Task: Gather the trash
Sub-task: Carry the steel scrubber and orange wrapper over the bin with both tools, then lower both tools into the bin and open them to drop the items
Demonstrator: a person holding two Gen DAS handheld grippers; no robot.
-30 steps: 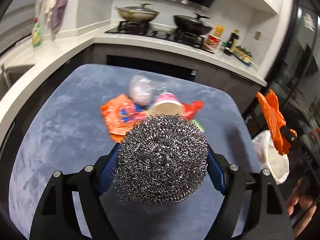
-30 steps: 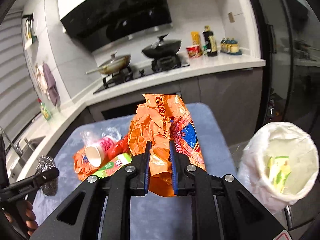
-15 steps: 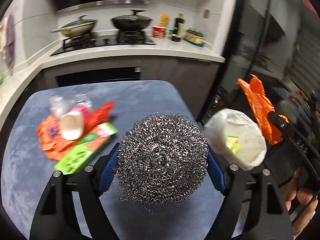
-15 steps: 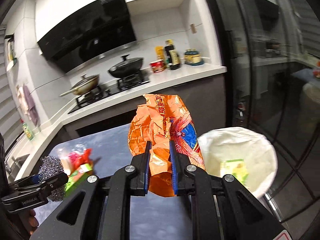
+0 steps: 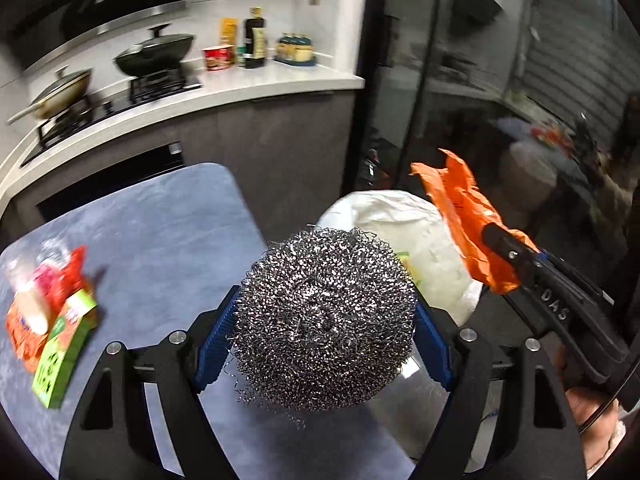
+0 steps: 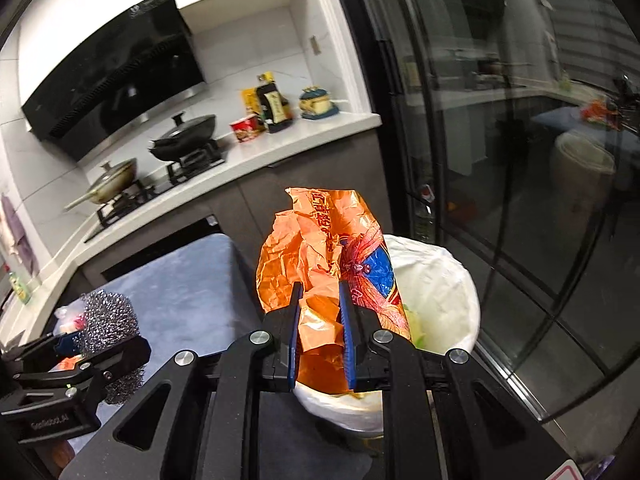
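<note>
My left gripper (image 5: 324, 320) is shut on a round steel wool scourer (image 5: 324, 316), held near the right edge of the blue-grey table (image 5: 160, 232). My right gripper (image 6: 320, 308) is shut on a crumpled orange snack wrapper (image 6: 320, 248) and holds it over the white-lined trash bin (image 6: 440, 280). From the left wrist view the bin (image 5: 412, 232) sits just beyond the scourer, with the wrapper (image 5: 464, 212) above its right side. More trash lies at the table's left: a green box (image 5: 64, 340), an orange packet (image 5: 20, 332), a pink cup (image 5: 36, 300) and a red wrapper (image 5: 76, 268).
A kitchen counter (image 5: 240, 88) with a hob, two pans (image 5: 156, 52) and bottles runs behind the table. Dark glass doors (image 6: 520, 160) stand to the right, close behind the bin. A hand (image 5: 596, 424) holds the right gripper's handle at the lower right.
Both grippers have swung to the right, away from the trash pile. The bin has come from the right edge to just ahead of both, and the wrapper now hangs over it.
</note>
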